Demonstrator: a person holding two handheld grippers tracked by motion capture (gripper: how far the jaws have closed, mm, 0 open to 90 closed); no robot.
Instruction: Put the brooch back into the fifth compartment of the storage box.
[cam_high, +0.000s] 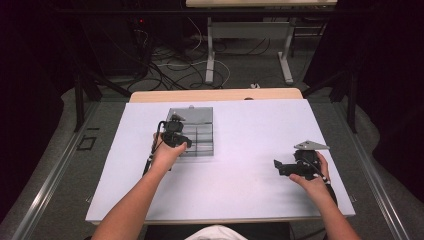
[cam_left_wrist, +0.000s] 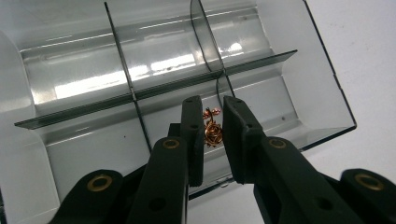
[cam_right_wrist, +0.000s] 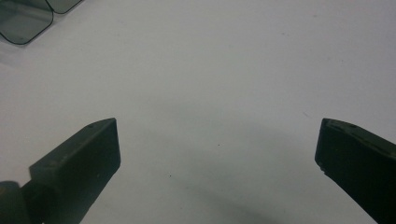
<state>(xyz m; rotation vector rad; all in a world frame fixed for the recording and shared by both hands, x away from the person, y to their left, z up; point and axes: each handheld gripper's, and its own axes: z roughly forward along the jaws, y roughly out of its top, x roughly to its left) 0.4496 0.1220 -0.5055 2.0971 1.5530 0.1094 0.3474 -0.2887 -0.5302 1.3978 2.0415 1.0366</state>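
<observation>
one copper ornament (cam_left_wrist: 211, 132) between near-closed left gripper (cam_left_wrist: 213, 122), one clear box (cam_left_wrist: 299, 74); right gripper (cam_right_wrist: 217, 149) apart

A rectangular table covered by a plain white sheet (cam_high: 240, 145) carries everything, with a strip of pale wooden tabletop edge (cam_high: 215, 94) showing along its far side. Directly on the sheet, toward the far left, lies a clear smoky-grey plastic organiser box (cam_high: 202, 131) split by thin dividers into several compartments, its lid opened flat toward the far side. A small copper-coloured wire ornament (cam_left_wrist: 211, 129) sits inside one near compartment of the box; the right half of the sheet is bare.
</observation>
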